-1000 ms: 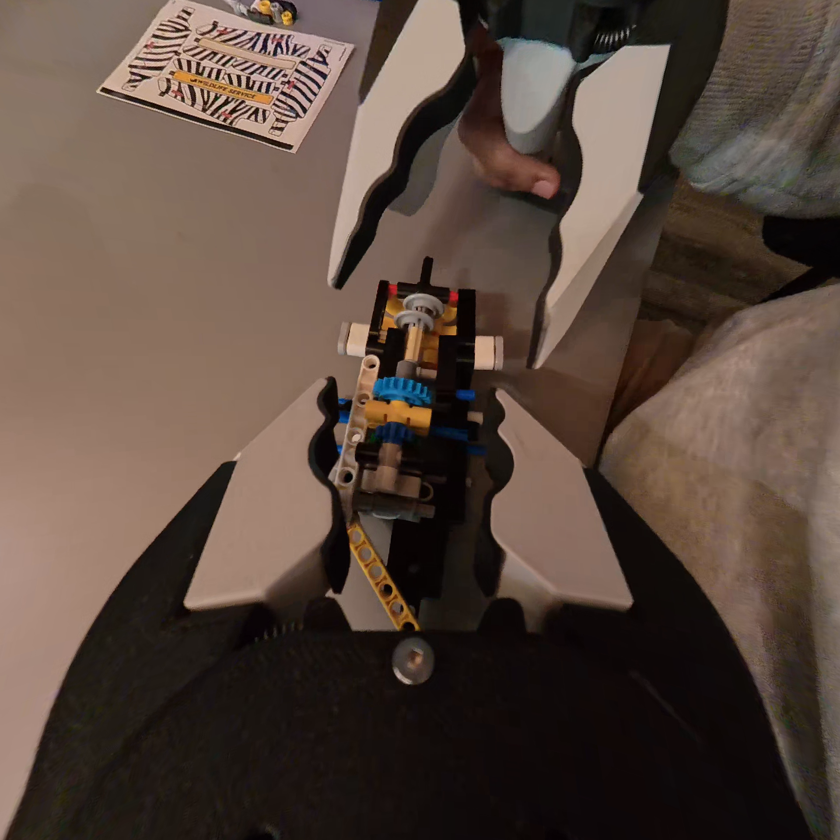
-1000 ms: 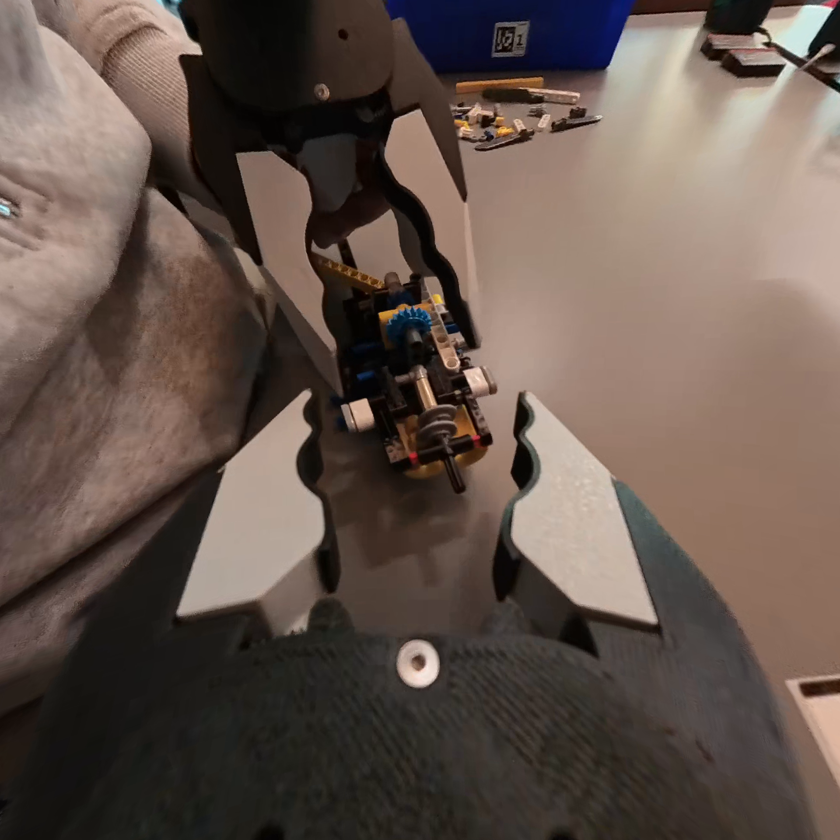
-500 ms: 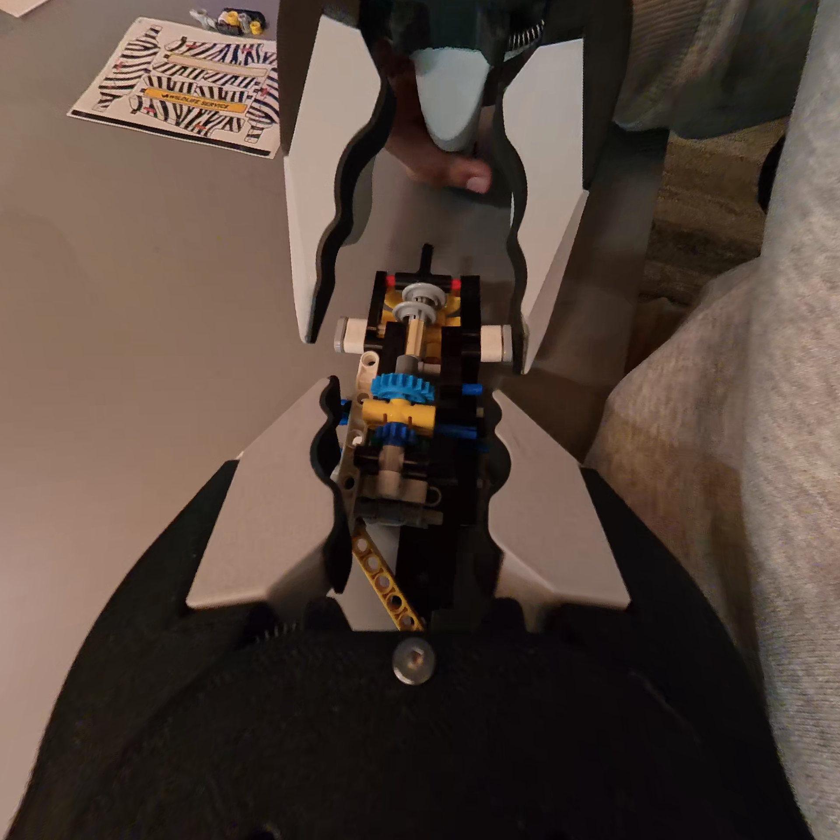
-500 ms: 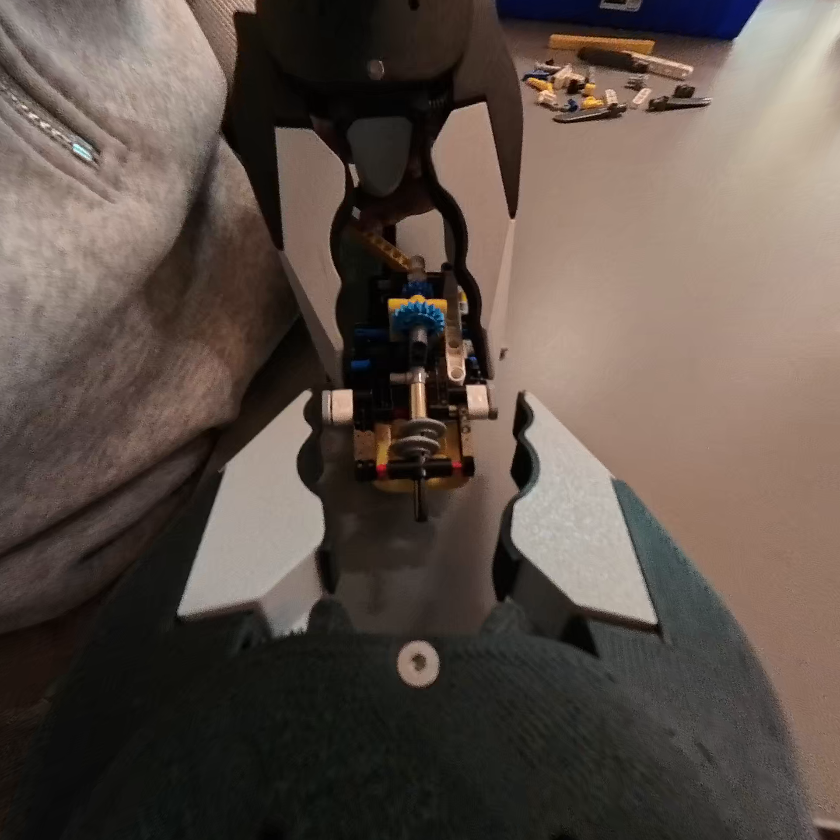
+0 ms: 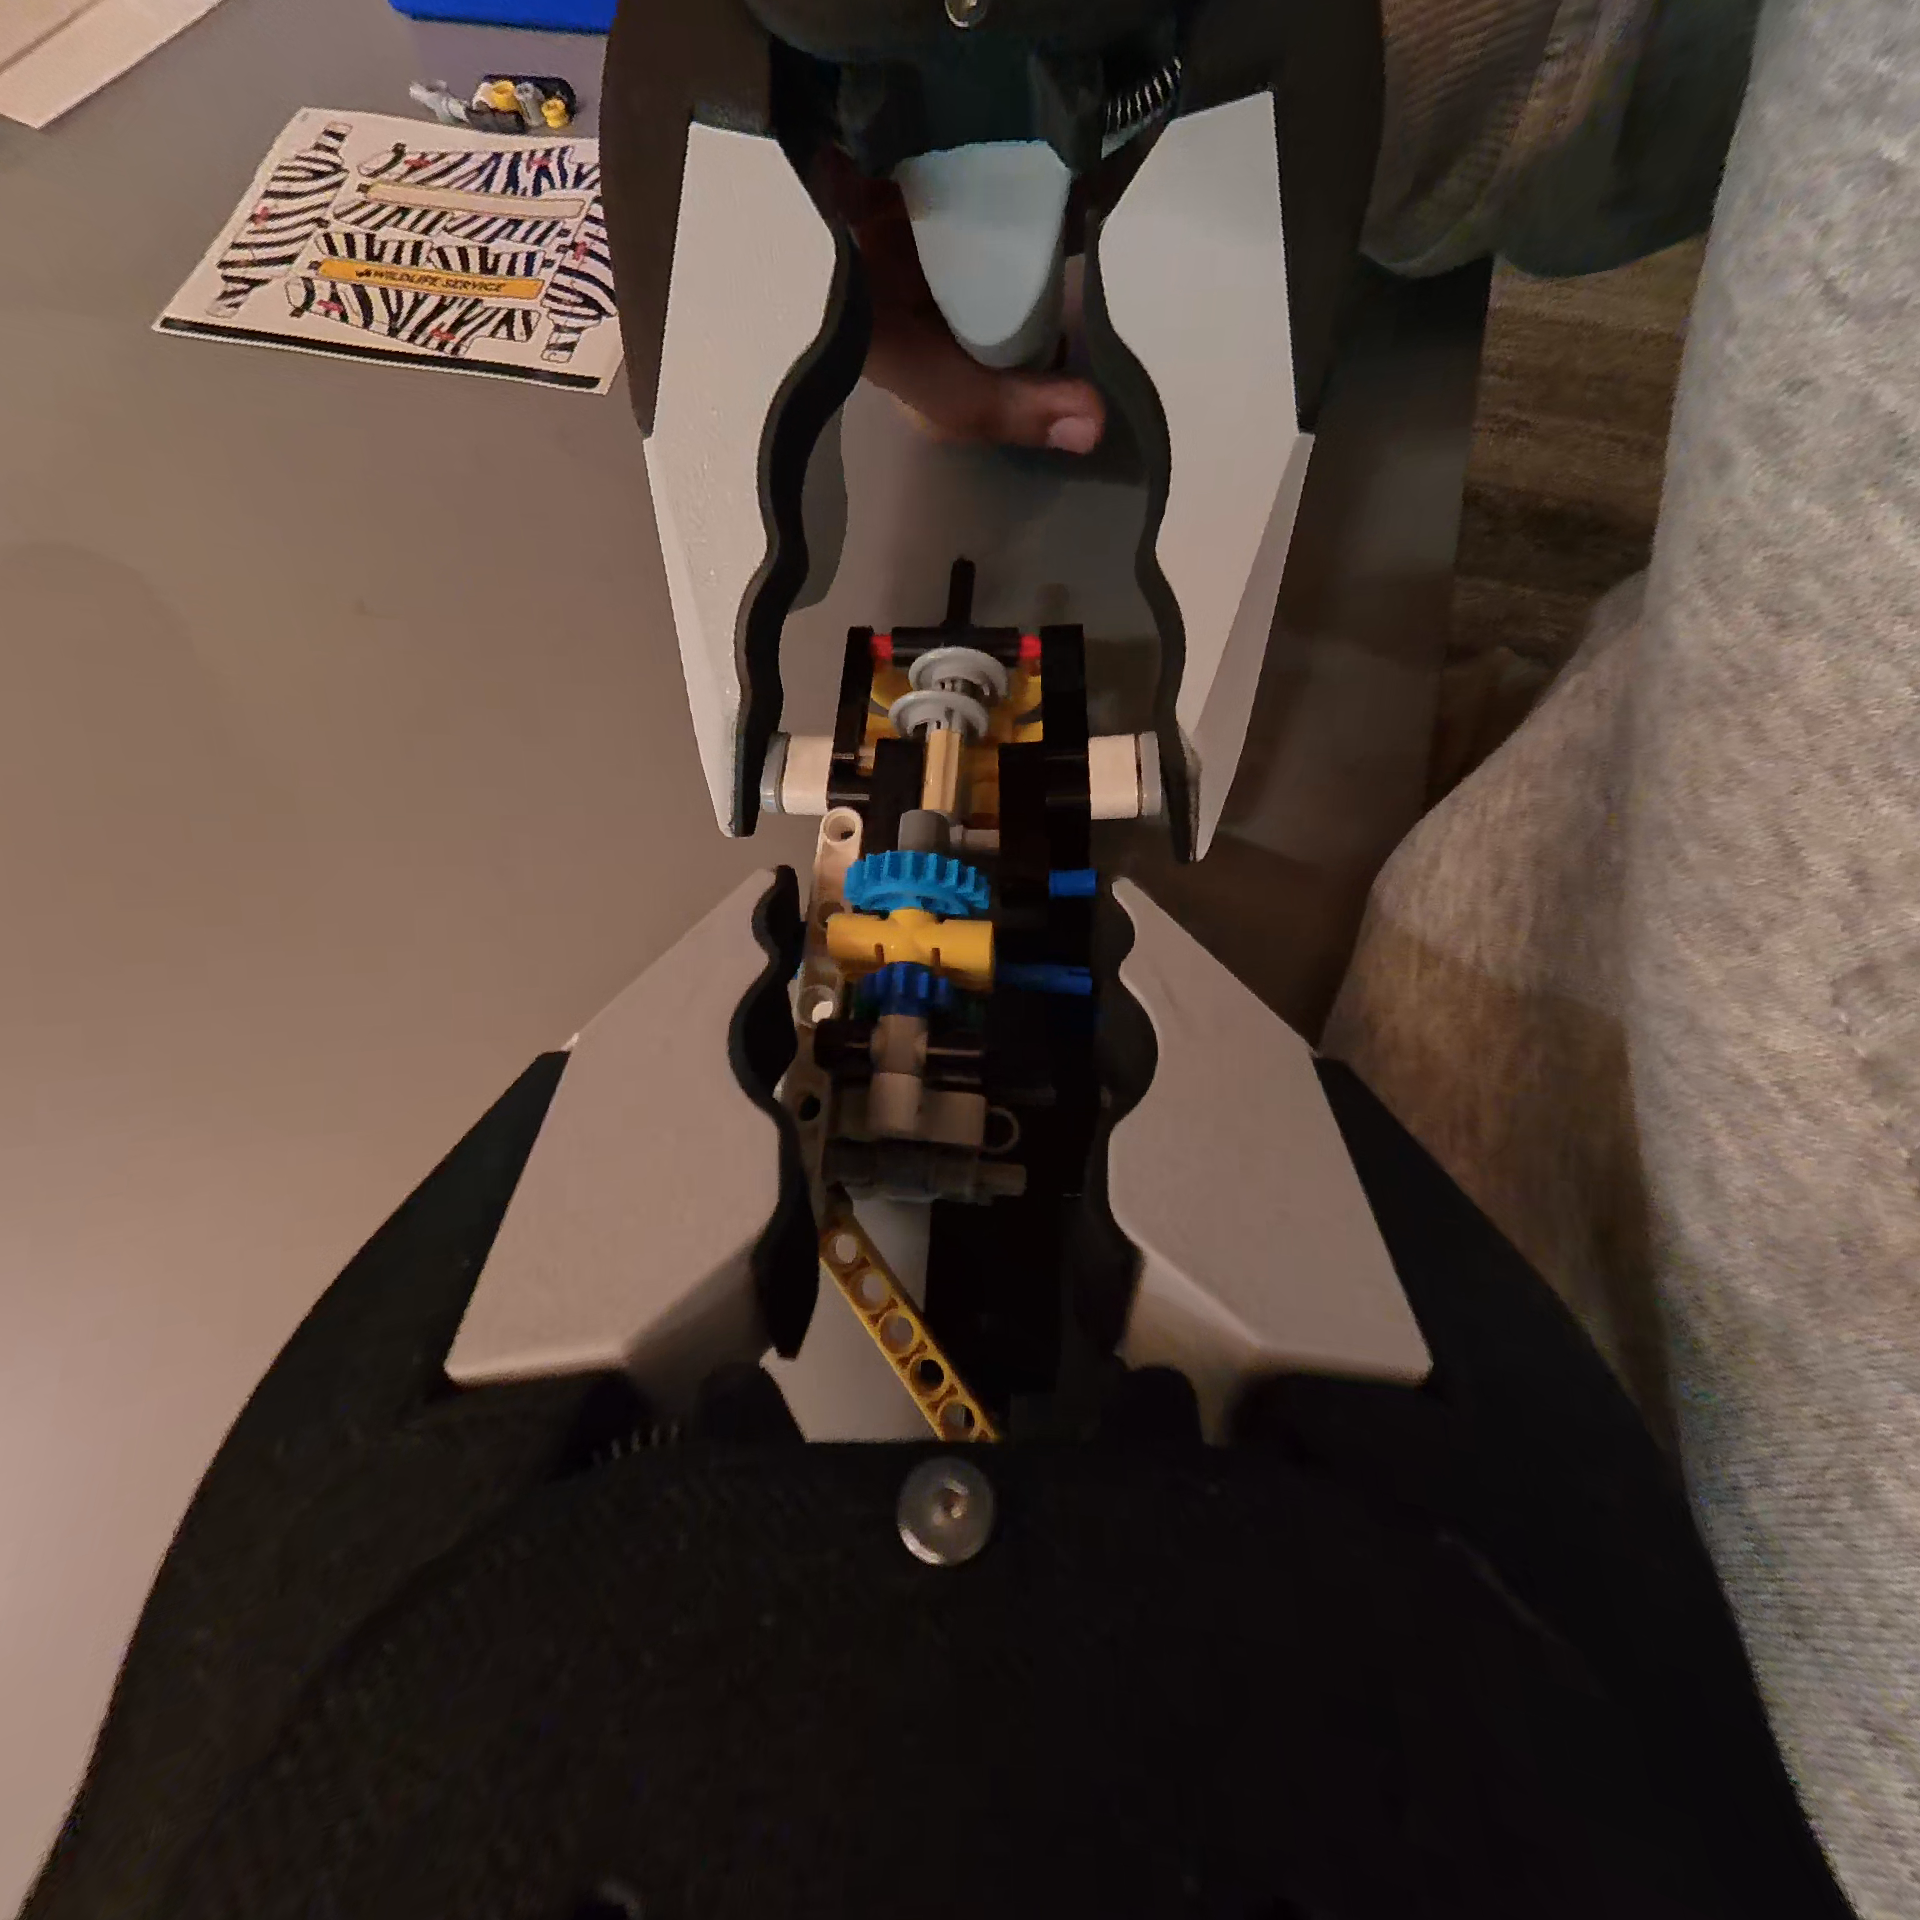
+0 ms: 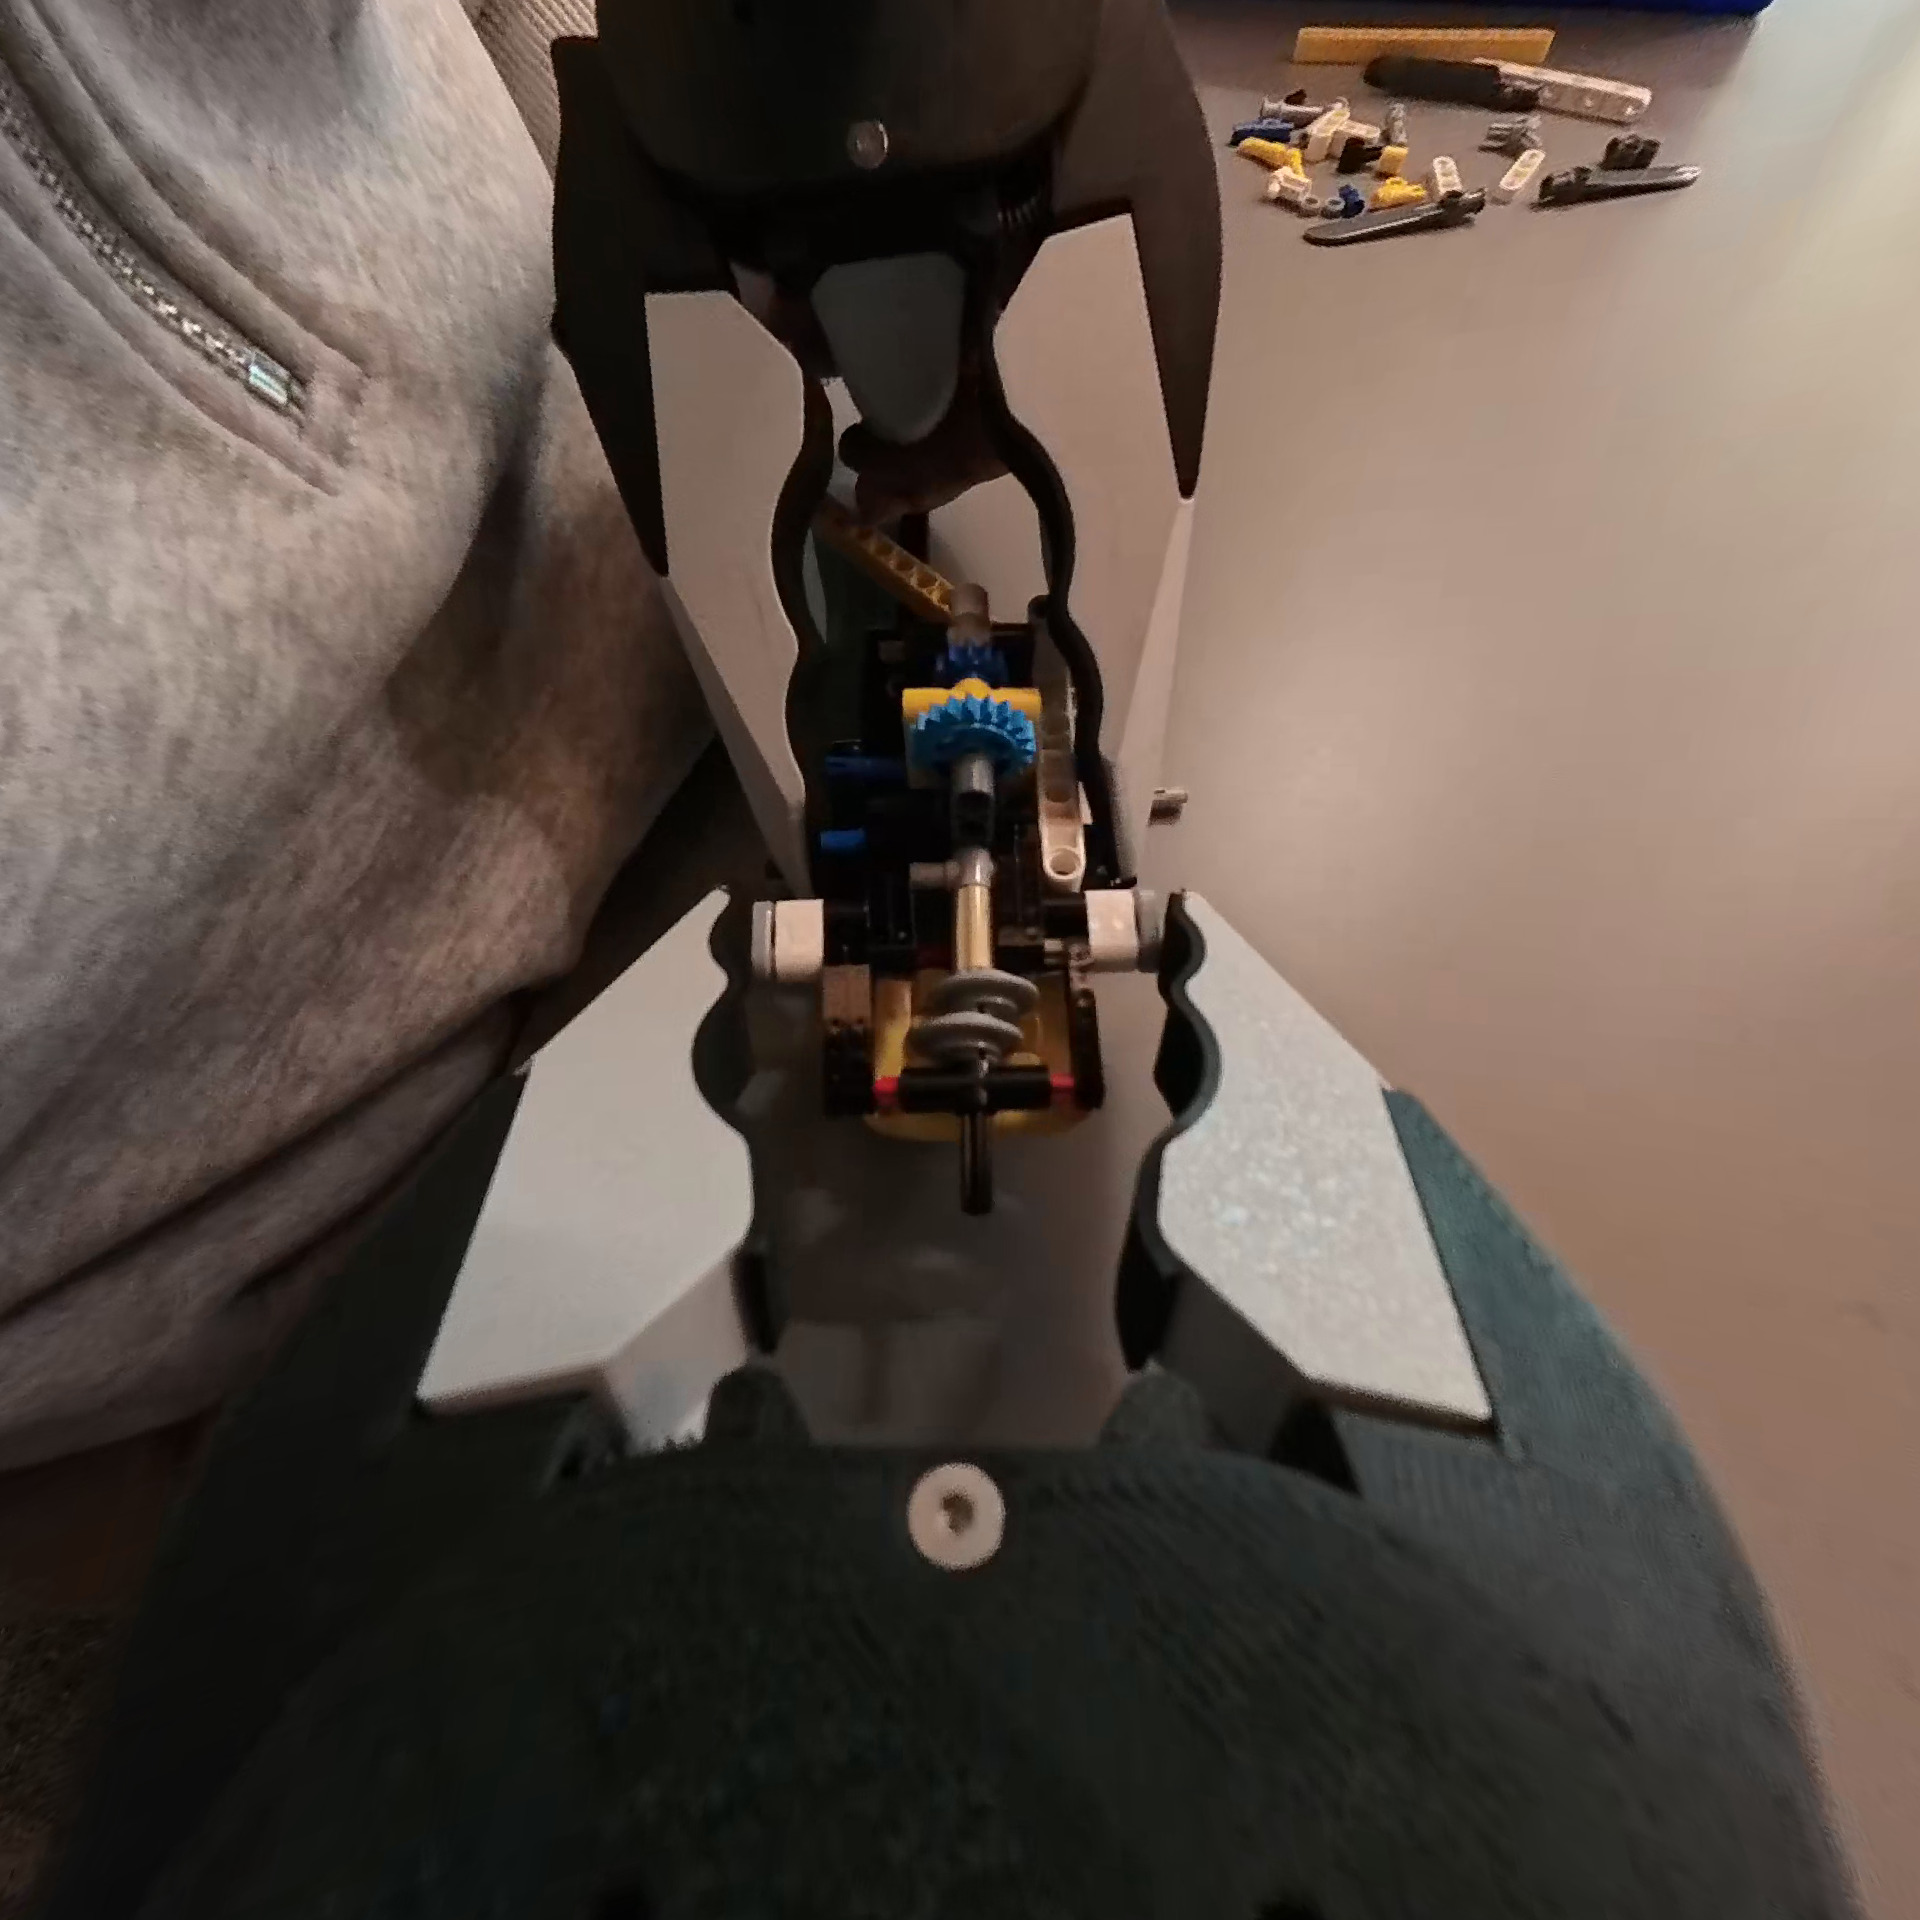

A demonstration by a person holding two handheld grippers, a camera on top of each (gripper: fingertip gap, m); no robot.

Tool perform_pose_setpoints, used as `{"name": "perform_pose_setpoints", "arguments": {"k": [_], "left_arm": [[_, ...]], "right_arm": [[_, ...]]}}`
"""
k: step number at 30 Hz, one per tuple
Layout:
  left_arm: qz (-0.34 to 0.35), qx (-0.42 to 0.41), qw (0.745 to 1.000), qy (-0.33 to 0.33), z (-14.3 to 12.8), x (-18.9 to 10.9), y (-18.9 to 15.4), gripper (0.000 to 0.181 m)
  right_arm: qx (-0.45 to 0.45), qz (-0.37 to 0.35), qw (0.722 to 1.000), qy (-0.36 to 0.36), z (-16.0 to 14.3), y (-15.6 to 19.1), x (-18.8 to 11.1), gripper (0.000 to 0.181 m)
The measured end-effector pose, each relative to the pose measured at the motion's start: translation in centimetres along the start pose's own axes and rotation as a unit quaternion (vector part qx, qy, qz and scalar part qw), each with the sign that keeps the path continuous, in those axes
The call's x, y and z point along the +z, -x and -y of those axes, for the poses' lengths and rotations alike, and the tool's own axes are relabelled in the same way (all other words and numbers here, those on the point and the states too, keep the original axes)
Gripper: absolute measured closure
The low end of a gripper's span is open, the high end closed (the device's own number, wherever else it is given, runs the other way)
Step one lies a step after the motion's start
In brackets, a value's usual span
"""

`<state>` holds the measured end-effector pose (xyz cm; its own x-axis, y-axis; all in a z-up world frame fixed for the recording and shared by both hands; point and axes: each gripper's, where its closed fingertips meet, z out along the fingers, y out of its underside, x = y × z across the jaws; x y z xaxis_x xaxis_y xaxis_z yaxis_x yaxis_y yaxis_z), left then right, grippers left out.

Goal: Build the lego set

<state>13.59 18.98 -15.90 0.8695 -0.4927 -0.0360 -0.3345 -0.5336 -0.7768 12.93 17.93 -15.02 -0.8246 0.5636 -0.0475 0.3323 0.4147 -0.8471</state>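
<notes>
Black-yellow lego chassis [image 5: 961, 935], blue gears | left gripper [image 5: 940, 1049] fingers clamp it | right gripper [image 6: 961, 997] fingers spread

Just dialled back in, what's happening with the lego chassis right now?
A person holds a tool in each hand, facing each other over the lego chassis on the grey table. The left tool is clamped on the gear end. The right tool straddles the other end, its tips beside the white axle caps, apparently not gripping yet. Loose parts and a sticker sheet lie farther off.
</notes>
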Motion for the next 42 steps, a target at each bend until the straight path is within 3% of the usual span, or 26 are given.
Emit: {"name": "perform_pose_setpoints", "arguments": {"k": [35, 42], "left_arm": [[-0.010, 0.006, 1.000, -0.008, 0.24, -0.21, -0.31, 0.127], [-0.008, -0.006, 1.000, -0.012, 0.33, -0.10, -0.02, 0.127]], "right_arm": [[-0.033, -0.017, 0.998, 0.042, -0.33, -0.04, 0.45, 0.102], [-0.016, -0.033, 0.999, 0.024, -0.18, -0.35, 0.06, 0.099]]}}
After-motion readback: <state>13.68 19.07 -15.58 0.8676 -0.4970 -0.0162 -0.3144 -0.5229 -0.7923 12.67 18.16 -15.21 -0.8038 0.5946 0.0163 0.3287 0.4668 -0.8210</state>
